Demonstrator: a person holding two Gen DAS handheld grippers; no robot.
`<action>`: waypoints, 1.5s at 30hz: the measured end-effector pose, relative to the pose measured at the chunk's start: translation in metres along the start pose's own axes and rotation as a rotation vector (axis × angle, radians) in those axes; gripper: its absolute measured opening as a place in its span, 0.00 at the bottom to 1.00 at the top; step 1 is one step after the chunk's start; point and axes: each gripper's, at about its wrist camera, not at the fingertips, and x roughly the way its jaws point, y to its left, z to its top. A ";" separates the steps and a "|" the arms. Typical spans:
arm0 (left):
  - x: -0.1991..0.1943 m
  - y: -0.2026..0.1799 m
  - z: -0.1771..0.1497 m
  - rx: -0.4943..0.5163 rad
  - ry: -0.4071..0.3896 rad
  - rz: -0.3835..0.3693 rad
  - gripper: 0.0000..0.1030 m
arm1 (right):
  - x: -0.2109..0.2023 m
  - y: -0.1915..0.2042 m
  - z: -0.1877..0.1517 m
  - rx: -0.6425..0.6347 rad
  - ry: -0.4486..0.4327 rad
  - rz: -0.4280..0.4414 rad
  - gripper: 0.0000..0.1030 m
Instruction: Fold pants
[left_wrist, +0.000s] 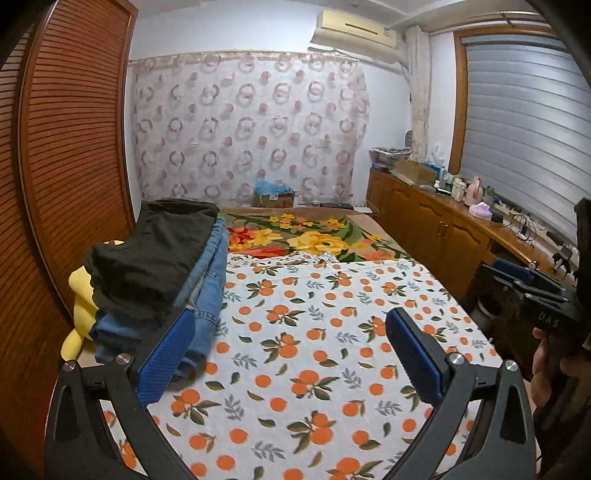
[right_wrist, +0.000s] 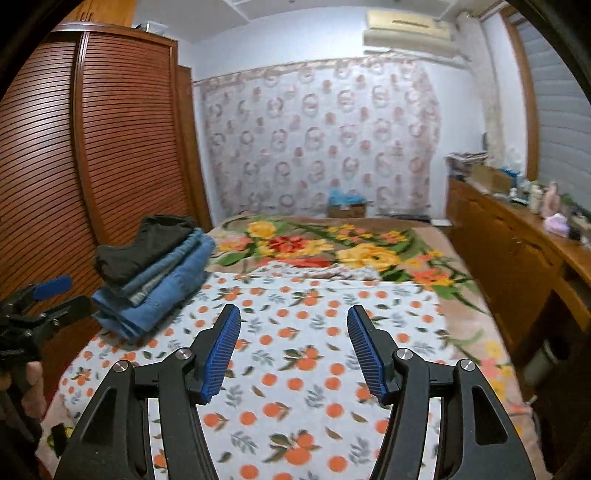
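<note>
Both tongs, left (left_wrist: 290, 354) and right (right_wrist: 293, 350), held apart and empty; folded pants stack (left_wrist: 155, 273) parked left of them, keeping the sheet (left_wrist: 314, 354) free.

We count two grippers, the left gripper (left_wrist: 291, 339) and the right gripper (right_wrist: 293, 343), each with two blue pads and nothing between them. On the bed we see one stack of folded pants (right_wrist: 155, 273): one dark pair (left_wrist: 147, 254) on top and at least two blue denim pairs (left_wrist: 207, 295) below, the exact number unclear. Beneath lie one orange-print sheet (left_wrist: 314, 350) and one floral blanket (right_wrist: 332, 247).
</note>
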 end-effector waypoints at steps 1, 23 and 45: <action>-0.002 -0.001 -0.001 0.000 0.000 0.003 1.00 | -0.006 0.003 0.000 0.007 -0.003 -0.006 0.61; -0.044 -0.014 0.010 0.032 -0.077 0.032 1.00 | -0.040 0.039 -0.030 0.029 -0.083 -0.089 0.61; -0.050 -0.012 0.012 0.026 -0.071 0.046 1.00 | -0.031 0.025 -0.028 0.023 -0.077 -0.081 0.61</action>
